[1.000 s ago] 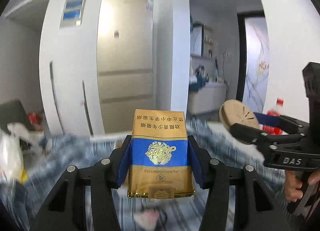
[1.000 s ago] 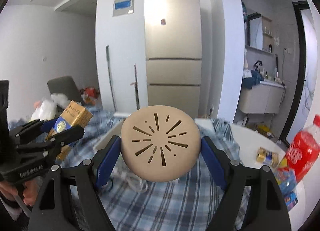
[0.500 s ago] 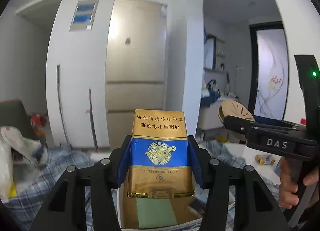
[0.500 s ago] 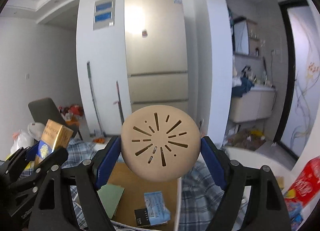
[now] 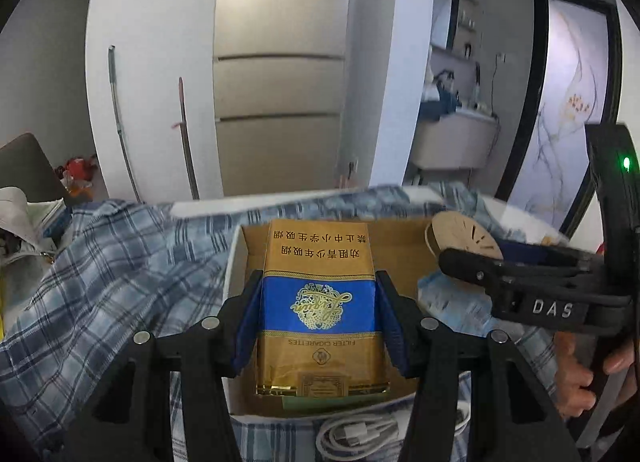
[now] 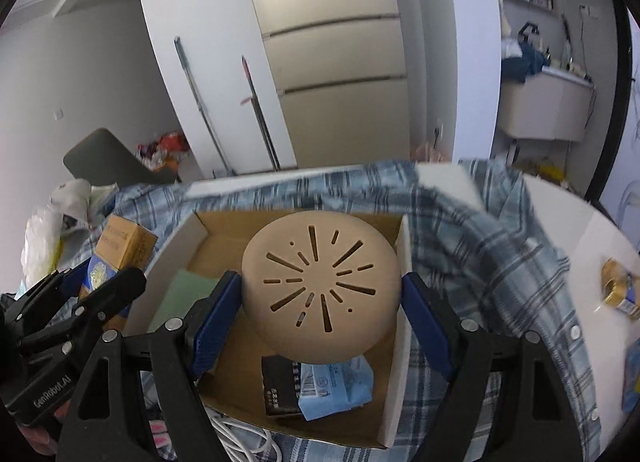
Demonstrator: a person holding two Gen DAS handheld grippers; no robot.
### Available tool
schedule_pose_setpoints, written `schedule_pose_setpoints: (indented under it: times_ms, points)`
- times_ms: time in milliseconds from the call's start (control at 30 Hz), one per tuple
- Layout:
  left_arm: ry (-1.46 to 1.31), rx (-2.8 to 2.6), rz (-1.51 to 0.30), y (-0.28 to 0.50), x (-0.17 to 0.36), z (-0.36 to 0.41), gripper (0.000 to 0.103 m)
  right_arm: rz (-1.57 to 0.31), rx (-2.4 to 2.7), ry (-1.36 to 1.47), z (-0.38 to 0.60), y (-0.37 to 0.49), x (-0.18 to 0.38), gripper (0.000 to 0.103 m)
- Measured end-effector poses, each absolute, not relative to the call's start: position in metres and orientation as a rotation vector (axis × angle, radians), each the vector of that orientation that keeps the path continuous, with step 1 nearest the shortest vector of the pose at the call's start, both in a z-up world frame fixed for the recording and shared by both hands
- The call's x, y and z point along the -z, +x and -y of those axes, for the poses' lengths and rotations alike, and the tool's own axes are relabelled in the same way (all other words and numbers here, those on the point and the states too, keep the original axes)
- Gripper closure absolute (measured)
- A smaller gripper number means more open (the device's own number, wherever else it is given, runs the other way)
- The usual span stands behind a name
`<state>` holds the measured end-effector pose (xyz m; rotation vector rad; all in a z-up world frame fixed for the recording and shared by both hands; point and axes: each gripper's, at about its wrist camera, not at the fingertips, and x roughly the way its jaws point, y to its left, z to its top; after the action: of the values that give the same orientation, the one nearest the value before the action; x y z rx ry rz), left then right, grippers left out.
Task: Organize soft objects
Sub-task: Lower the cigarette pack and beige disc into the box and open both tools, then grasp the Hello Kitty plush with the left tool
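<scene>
Gripping a gold-and-blue pack (image 5: 320, 310) in the left gripper (image 5: 318, 326), a tan disc (image 6: 320, 286) in the right gripper (image 6: 320, 314), both above an open box (image 6: 394, 346) on plaid cloth (image 5: 104, 262).

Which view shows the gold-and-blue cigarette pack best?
The left wrist view: the cigarette pack faces the camera, print legible, clamped by the left gripper. The right wrist view shows only its upper part at the left edge, angled behind fingers.
</scene>
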<state>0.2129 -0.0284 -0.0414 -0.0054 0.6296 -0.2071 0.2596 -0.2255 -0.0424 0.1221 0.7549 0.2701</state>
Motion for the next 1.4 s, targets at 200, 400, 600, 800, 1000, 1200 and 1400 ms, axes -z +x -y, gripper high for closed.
schedule_pose_setpoints:
  times_ms: [200, 400, 600, 800, 1000, 1200, 1400]
  points:
    - [0.009, 0.203, -0.690, 0.221, 0.054, 0.029, 0.047, -0.818, -0.296, 0.124, 0.223, 0.266, 0.055, 0.023]
    - [0.006, 0.200, -0.724, 0.227, 0.061, 0.027, 0.044, -0.847, -0.314, 0.127, 0.220, 0.269, 0.060, 0.022]
    - [0.022, 0.205, -0.745, 0.228, 0.065, 0.031, 0.027, -0.853, -0.314, 0.140, 0.222, 0.271, 0.062, 0.022]
    - [0.041, 0.197, -0.732, 0.226, 0.066, 0.032, 0.018, -0.847, -0.311, 0.153, 0.224, 0.271, 0.062, 0.017]
    - [0.024, 0.194, -0.684, 0.218, 0.054, 0.027, 0.018, -0.779, -0.315, 0.188, 0.231, 0.265, 0.049, 0.012]
    - [0.047, 0.177, -0.589, 0.194, 0.025, 0.029, 0.018, -0.704, -0.290, 0.212, 0.242, 0.251, 0.023, 0.012]
    - [0.058, 0.201, -0.482, 0.156, -0.010, 0.033, 0.018, -0.607, -0.270, 0.162, 0.242, 0.215, -0.013, 0.012]
